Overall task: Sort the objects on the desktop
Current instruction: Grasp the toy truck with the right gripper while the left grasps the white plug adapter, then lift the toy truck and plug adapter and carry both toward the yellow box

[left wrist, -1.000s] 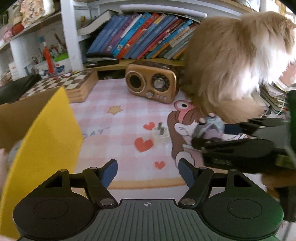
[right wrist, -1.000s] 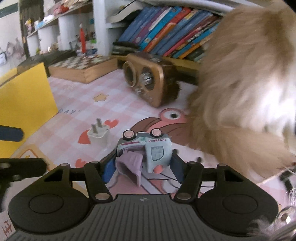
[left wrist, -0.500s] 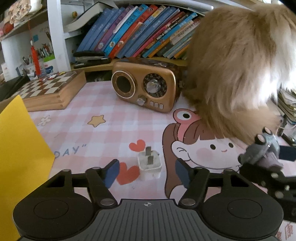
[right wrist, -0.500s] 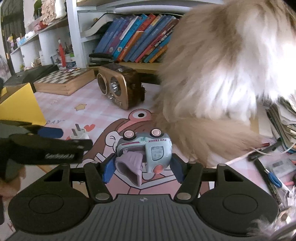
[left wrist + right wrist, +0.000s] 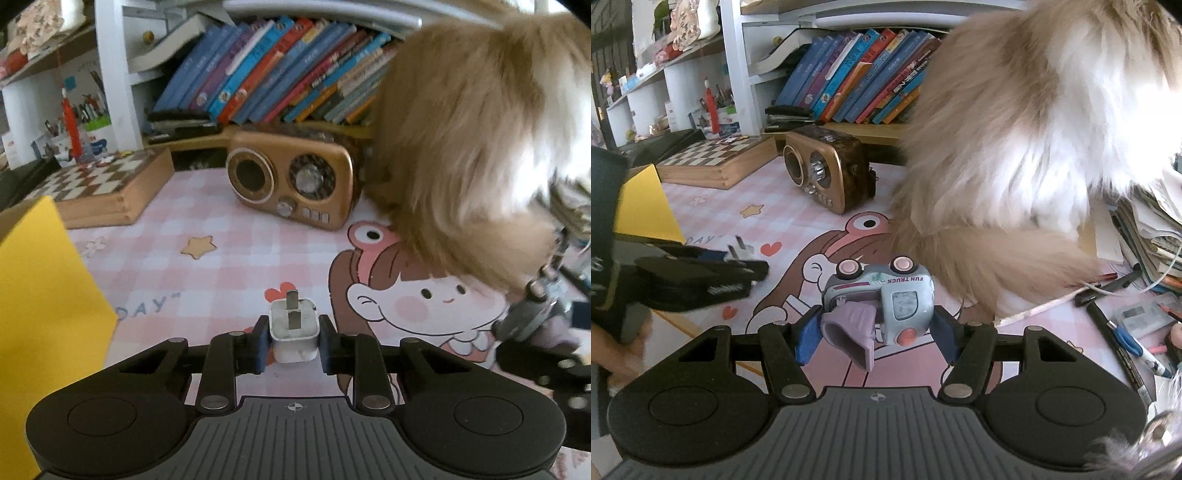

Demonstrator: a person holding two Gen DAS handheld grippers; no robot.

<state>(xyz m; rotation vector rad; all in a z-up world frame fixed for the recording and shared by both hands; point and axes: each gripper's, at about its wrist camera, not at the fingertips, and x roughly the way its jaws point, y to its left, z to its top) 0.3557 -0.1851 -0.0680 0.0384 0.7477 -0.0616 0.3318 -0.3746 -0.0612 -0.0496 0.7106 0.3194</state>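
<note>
Half a second earlier the left gripper (image 5: 292,343) was spread wide with the plug (image 5: 294,334) lying ahead of it; now its two fingers have been closed against the plug's sides, prongs pointing away. From the right wrist view the same gripper (image 5: 738,264) is seen low and to the left, with the plug (image 5: 740,251) at its tip. Whether the plug is lifted off the mat (image 5: 192,280) cannot be told.

One toy truck (image 5: 882,299) is clenched in the right gripper (image 5: 873,332), upside down, its two pink wheels uppermost and a lilac flap hanging toward the camera.

Beyond both jaws one gold radio (image 5: 291,184) is stood on the mat; it is seen angled in the right view (image 5: 827,173). One chessboard (image 5: 99,188) is placed farther left, and one yellow box (image 5: 40,314) close on the left. A row of books (image 5: 280,74) is shelved behind the radio. One large furry mass (image 5: 472,140) is spread over the right of both views. Right of the right jaws several pens (image 5: 1123,339) and a paper stack (image 5: 1152,232) are scattered.
</note>
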